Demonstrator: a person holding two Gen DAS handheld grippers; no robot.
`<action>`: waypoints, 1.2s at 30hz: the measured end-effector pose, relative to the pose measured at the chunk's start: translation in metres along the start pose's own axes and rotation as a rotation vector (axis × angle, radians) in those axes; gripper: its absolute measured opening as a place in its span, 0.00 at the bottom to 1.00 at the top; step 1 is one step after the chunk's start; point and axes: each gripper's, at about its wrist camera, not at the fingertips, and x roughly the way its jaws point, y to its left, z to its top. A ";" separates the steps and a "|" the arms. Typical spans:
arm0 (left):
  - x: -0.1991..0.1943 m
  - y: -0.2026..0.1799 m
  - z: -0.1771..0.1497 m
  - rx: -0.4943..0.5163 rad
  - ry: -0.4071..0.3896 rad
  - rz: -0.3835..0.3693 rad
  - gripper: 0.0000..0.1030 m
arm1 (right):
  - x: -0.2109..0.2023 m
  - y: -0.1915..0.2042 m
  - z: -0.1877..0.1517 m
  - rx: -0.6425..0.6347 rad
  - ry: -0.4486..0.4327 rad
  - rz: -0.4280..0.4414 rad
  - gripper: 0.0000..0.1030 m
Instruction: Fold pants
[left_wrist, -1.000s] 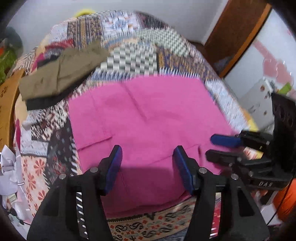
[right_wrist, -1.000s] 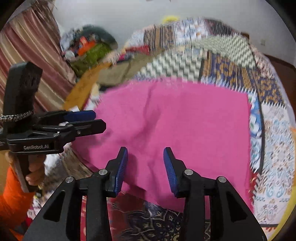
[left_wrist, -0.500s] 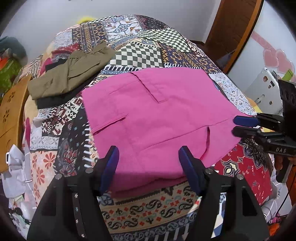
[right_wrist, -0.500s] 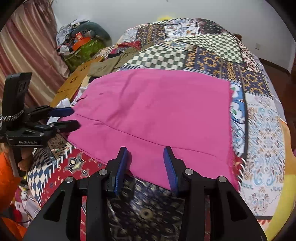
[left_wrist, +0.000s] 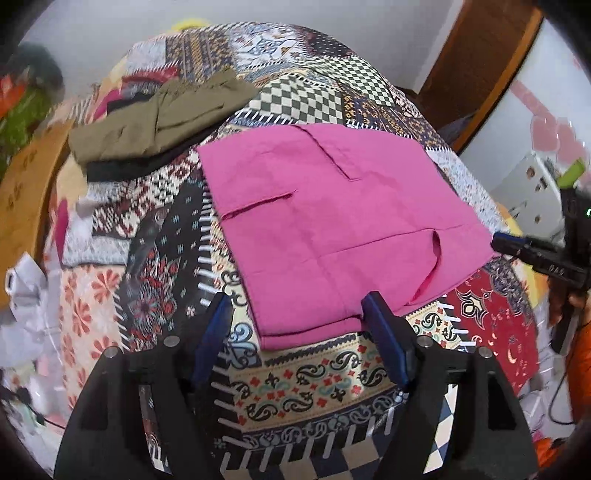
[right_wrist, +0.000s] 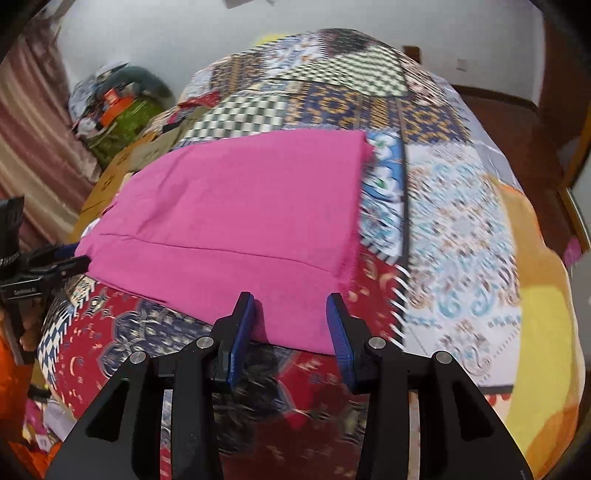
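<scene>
Pants now flat on quilt; both grippers backed off, jaws apart.

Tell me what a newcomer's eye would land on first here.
The pink pants come first, lying flat in the middle of the patchwork quilt. Next, the olive clothes heaped at the quilt's far left. Both open grippers, left and right, hover at the pants' near edge, holding nothing.
</scene>
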 end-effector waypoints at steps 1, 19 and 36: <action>-0.001 0.001 0.000 -0.010 -0.001 -0.005 0.72 | -0.001 -0.003 -0.002 0.011 0.002 -0.003 0.37; -0.036 0.014 0.073 -0.006 -0.163 0.145 0.72 | -0.037 -0.008 0.056 0.012 -0.133 -0.032 0.42; 0.063 0.067 0.128 -0.144 0.001 0.144 0.72 | 0.051 -0.039 0.137 0.047 -0.068 -0.024 0.43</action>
